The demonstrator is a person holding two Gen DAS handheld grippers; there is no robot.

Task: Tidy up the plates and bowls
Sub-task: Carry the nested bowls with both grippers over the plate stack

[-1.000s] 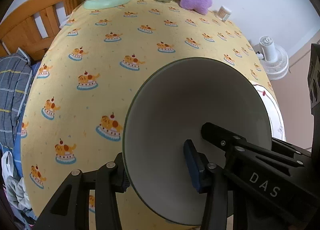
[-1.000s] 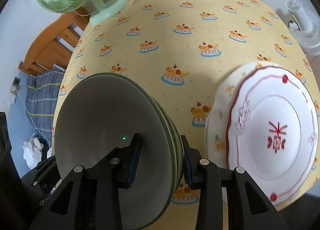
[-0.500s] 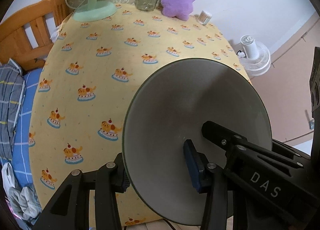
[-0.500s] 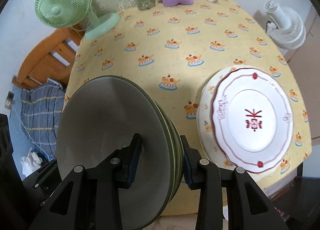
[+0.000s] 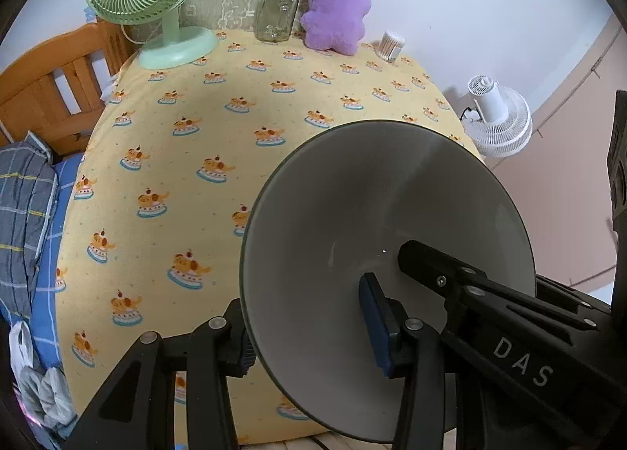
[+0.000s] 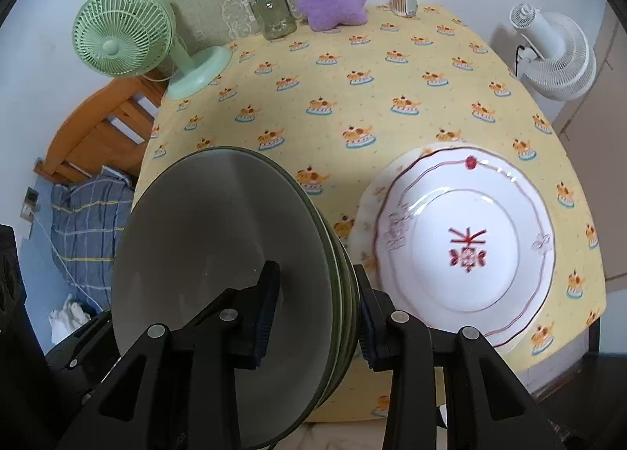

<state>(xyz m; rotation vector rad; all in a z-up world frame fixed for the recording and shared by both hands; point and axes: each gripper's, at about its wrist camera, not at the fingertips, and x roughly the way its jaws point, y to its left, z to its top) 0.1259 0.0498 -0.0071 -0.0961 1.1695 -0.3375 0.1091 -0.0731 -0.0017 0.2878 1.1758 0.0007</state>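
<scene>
The stack of bowls is pinched at its near rim by the right gripper, one pad inside the top bowl and the other against the outer wall, so it's closed down on the stack and nothing else. In the left wrist view the same bowls are seen gripped by the left gripper too, closed on the rim, with the right gripper's black arm lying across the bowl's inside. So the load is shared by both, held tilted over the near edge of the bench.

The relation that matters: the plates lie flat on the bench just to the right of the held bowls, near but not touching, and closest to the right gripper. Open cloth is found ahead and to the left.

Counts: three or four nested bowls (rim edges are hard to separate), and two plates, a red-trimmed one on top of a bigger one. A set-down beside the plates is probably what's called for next.
</scene>
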